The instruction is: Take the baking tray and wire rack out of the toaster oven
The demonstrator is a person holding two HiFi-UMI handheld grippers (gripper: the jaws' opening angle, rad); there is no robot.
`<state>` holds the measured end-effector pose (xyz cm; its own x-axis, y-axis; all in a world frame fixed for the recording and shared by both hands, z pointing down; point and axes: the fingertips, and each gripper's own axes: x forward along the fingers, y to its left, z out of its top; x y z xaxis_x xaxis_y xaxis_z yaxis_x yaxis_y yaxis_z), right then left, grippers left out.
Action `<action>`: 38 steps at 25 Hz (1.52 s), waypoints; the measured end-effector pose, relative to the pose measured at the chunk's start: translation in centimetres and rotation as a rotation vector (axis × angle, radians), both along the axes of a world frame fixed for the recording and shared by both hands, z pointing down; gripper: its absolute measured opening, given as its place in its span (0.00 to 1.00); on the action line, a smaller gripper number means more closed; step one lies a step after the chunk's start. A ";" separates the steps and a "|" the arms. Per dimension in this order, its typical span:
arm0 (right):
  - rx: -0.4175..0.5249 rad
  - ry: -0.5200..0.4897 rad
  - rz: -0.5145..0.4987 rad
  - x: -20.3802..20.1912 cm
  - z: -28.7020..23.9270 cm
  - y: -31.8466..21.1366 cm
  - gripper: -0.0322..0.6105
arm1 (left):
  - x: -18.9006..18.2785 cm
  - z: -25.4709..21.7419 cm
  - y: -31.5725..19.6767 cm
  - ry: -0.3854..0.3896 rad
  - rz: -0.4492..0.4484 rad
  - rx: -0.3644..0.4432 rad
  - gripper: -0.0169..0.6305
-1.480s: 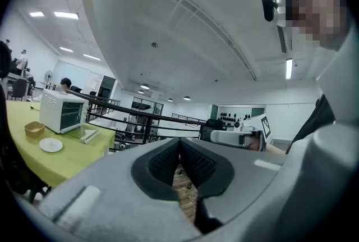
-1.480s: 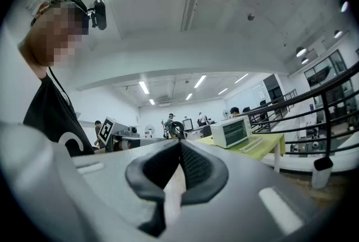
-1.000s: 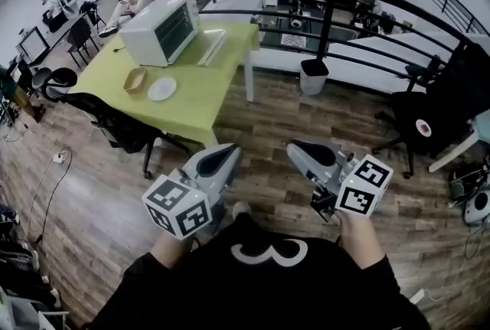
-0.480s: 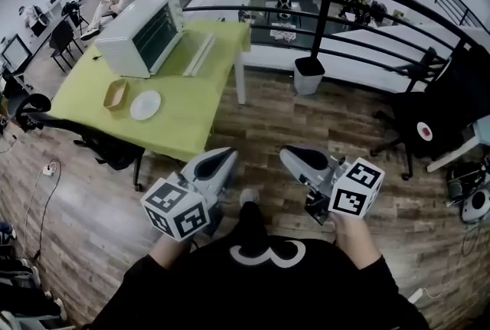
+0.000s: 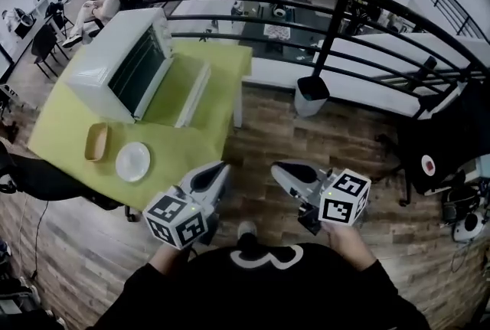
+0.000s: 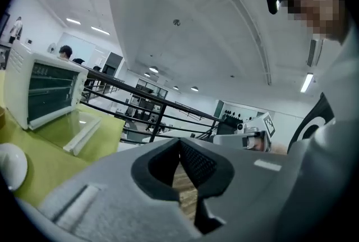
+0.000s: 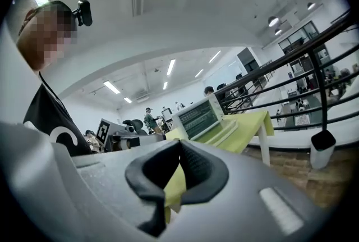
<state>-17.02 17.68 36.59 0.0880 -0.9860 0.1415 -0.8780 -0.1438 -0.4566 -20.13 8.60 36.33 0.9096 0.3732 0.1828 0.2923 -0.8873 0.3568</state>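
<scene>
Left claw (image 5: 217,168) closed, nothing in it. Right claw (image 5: 279,169) the same. Both are carried low by the body, probably just the approach, well apart from the table (image 5: 61,118). Toaster oven (image 5: 122,68) at 10 o'clock, door (image 5: 191,95) dropped open so reach-in looks free. Wire rack (image 6: 50,89) bars show inside; baking tray not discernible. Plate (image 5: 132,161) at 9 o'clock.

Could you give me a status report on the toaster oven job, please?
Left gripper, right gripper: shut, empty, short of table. Toaster oven door open, untouched. Plate, dish clear of door.
</scene>
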 end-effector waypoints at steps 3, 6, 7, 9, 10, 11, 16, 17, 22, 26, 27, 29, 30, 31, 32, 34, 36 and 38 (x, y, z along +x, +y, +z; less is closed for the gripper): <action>-0.012 -0.014 -0.026 4.4 0.5 -3.5 0.05 | 4.3 0.7 -3.8 -0.016 -0.032 0.013 0.04; -0.010 -0.042 -0.049 8.0 0.8 -6.3 0.05 | 7.6 1.3 -6.9 -0.037 -0.069 -0.003 0.05; -0.008 -0.052 -0.058 9.0 0.9 -7.3 0.05 | 8.6 1.5 -7.9 -0.041 -0.080 -0.013 0.04; -0.006 -0.067 -0.076 11.0 1.2 -9.2 0.05 | 10.2 1.7 -9.6 -0.043 -0.100 -0.030 0.05; -0.007 -0.071 -0.088 11.9 1.3 -10.1 0.05 | 10.9 1.8 -10.4 -0.044 -0.111 -0.037 0.05; -0.009 -0.074 -0.101 12.7 1.5 -11.1 0.05 | 11.5 1.9 -11.3 -0.044 -0.126 -0.043 0.05; -0.011 -0.074 -0.198 17.3 2.3 -16.9 0.05 | 14.4 3.2 -16.8 -0.044 -0.244 -0.068 0.05; -0.005 -0.080 -0.224 18.4 2.4 -18.1 0.05 | 15.0 3.3 -17.7 -0.044 -0.274 -0.065 0.05; -0.002 -0.140 -0.392 23.0 2.4 -23.6 0.05 | 17.1 3.0 -21.9 -0.047 -0.481 -0.057 0.05; -0.017 -0.180 -0.523 27.1 2.2 -28.1 0.05 | 19.4 2.7 -24.6 -0.050 -0.629 -0.091 0.05; -0.023 -0.190 -0.556 28.1 2.2 -29.1 0.05 | 20.2 2.5 -25.1 -0.046 -0.658 -0.098 0.05; -0.039 -0.199 -0.617 30.2 2.4 -30.6 0.05 | 22.1 2.2 -25.7 -0.037 -0.706 -0.104 0.05; -0.049 -0.197 -0.645 31.2 2.5 -31.3 0.05 | 23.0 2.1 -26.1 -0.034 -0.733 -0.102 0.05; -0.057 -0.192 -0.675 32.1 2.7 -32.1 0.05 | 23.7 2.1 -26.4 -0.032 -0.763 -0.101 0.05; -0.062 -0.187 -0.704 32.8 2.7 -33.0 0.05 | 24.3 2.2 -26.8 -0.033 -0.796 -0.102 0.05; -0.060 -0.184 -0.746 33.9 2.8 -34.8 0.05 | 25.1 2.5 -27.7 -0.036 -0.852 -0.118 0.05; -0.054 -0.189 -0.762 34.8 3.0 -36.4 0.05 | 25.7 3.0 -28.6 -0.030 -0.897 -0.154 0.05; -0.054 -0.209 -0.766 35.6 3.4 -37.8 0.05 | 26.0 3.5 -29.3 -0.007 -0.942 -0.222 0.05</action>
<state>18.56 -20.17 39.97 -0.6457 -0.7525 0.1298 -0.6385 0.4388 -0.6323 5.83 -20.71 39.79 0.8526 -0.4819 0.2022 -0.5070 -0.6690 0.5435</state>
